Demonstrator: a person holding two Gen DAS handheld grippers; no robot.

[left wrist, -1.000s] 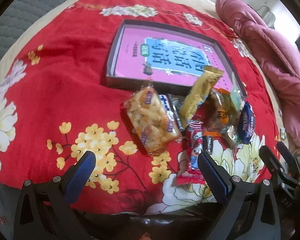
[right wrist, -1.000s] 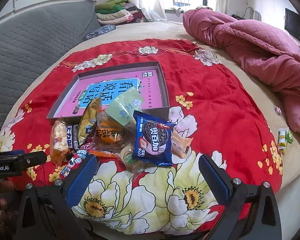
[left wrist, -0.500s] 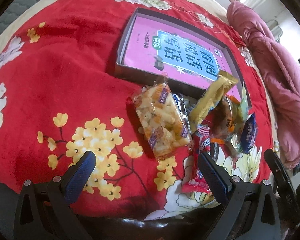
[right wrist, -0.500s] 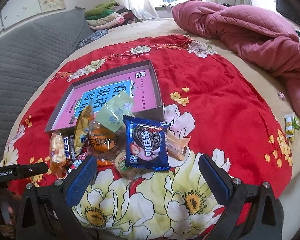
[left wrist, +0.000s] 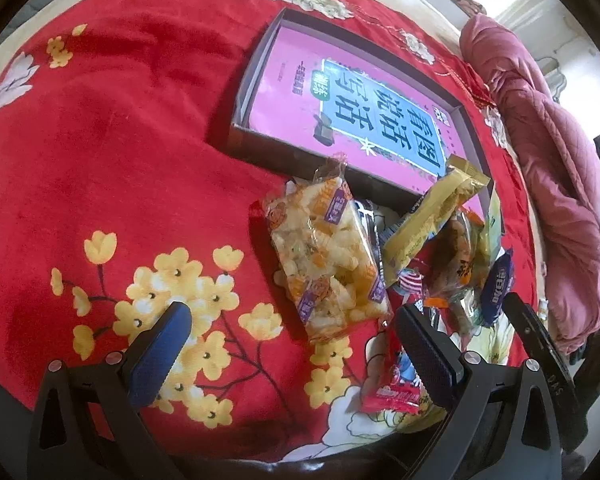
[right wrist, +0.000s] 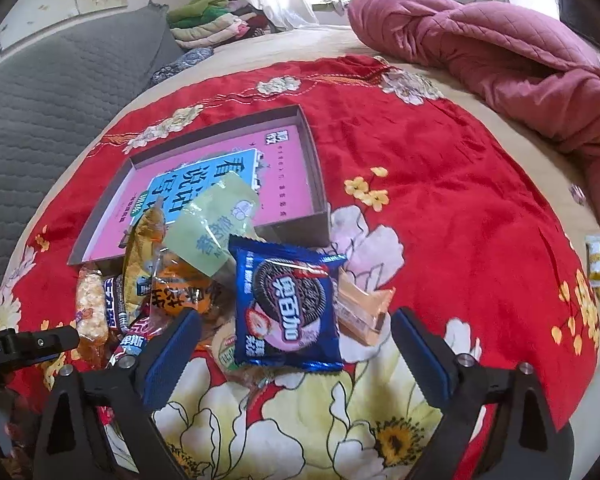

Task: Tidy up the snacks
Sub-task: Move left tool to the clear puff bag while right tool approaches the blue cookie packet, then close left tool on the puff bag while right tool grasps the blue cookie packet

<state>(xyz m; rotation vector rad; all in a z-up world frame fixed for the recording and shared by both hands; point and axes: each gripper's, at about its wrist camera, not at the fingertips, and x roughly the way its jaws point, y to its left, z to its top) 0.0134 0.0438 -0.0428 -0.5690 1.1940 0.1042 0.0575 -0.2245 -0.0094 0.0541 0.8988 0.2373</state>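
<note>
1. Bedroom scene: a bed (right wrist: 480, 92) carries a red flowered blanket (right wrist: 440, 184), with a pink quilt (right wrist: 500, 52) bunched at the far side.
2. On the blanket lies a shallow box (right wrist: 320, 196) with a pink book (left wrist: 364, 120) flat inside; it looks like the place for the snacks.
3. Against the box's near wall sits the snack pile; the blue cookie packet (right wrist: 288, 308) lies on top at its right, the clear puffed-snack bag (left wrist: 324, 260) flat at its left.
4. Right gripper (right wrist: 296, 352): jaws wide but just narrowing, flanking the cookie packet, not yet pressing it. Best to centre on the packet and pinch it alone, sparing the tan bar (right wrist: 360, 312) beside it.
5. Left gripper (left wrist: 292, 344): jaws wide, empty, short of the puffed-snack bag.
</note>
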